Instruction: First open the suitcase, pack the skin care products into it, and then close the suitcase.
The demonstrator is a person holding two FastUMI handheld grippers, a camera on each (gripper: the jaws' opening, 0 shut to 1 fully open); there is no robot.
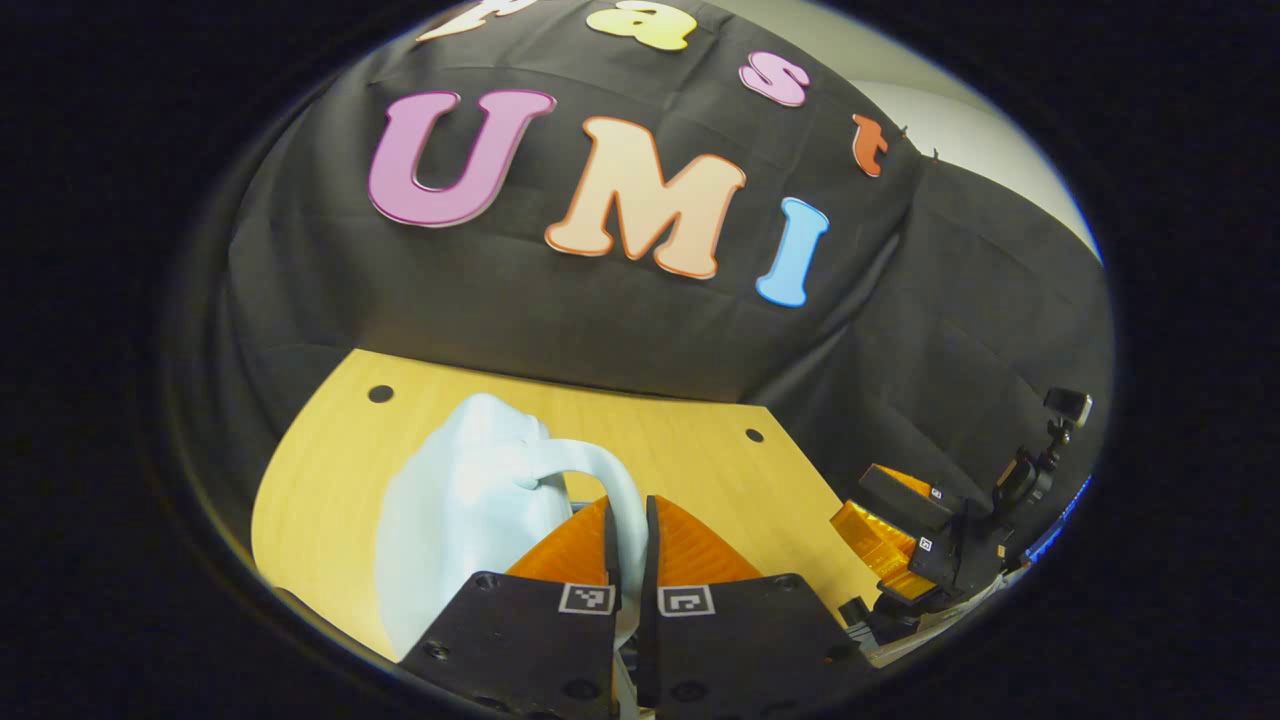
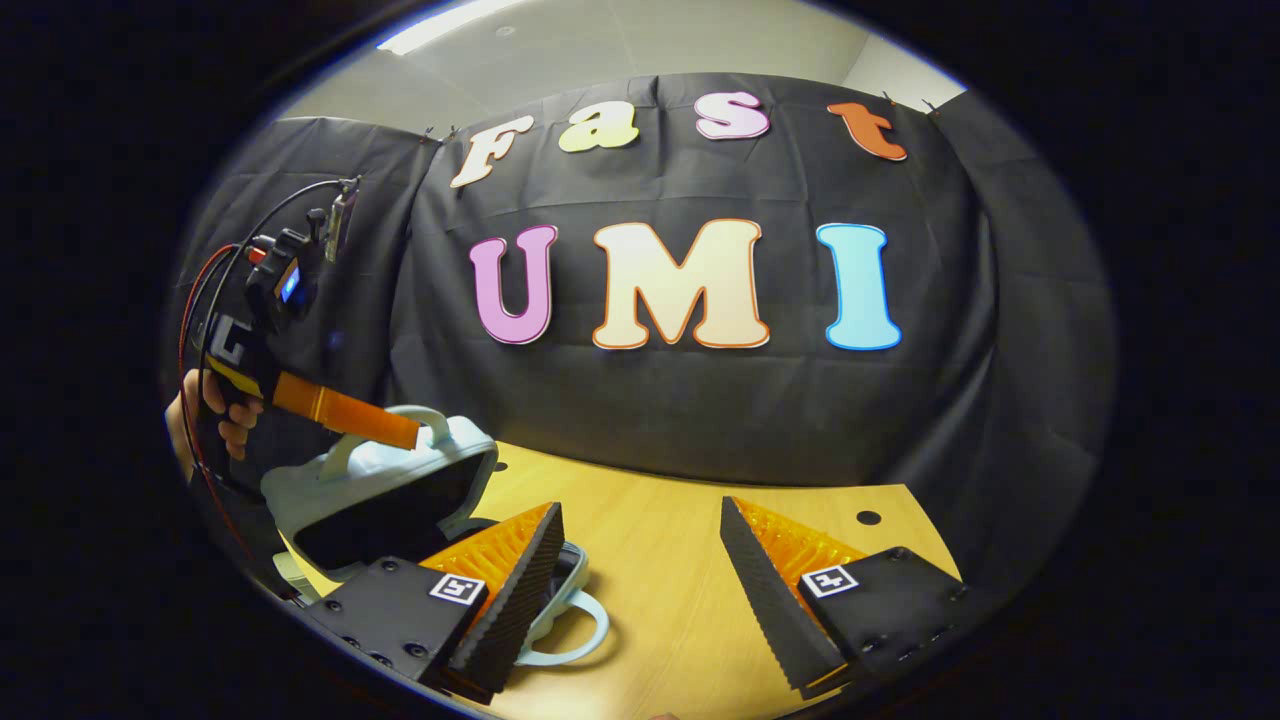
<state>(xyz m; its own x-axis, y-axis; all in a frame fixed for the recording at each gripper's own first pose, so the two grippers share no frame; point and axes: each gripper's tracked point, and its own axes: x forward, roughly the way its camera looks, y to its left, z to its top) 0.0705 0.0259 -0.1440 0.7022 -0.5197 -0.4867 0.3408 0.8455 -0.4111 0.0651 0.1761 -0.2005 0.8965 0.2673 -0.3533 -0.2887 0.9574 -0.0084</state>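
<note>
The suitcase [image 2: 385, 490] — a small pale-blue case — is seen at the left side of the wooden counter [image 2: 660, 560], with its upper shell raised and tilted and a dark gap showing beneath it. A second pale handle [image 2: 570, 635] of the lower shell lies flat on the counter near the front edge. The upper handle [image 1: 600, 480] is gripped by the left hand-held gripper [image 1: 631, 545], whose fingers are closed on the loop, as is seen in the left gripper view; in the right gripper view the same tool is seen reaching in from the left, held by a hand [image 2: 215, 410]. The right hand-held gripper [image 2: 640, 590] is held wide open over the counter, with nothing between its fingers.

Opening is judged to be under way but not finished. No skin care products can be made out, and whether any are inside the case cannot be told — packing and closing appear to be left.
</note>
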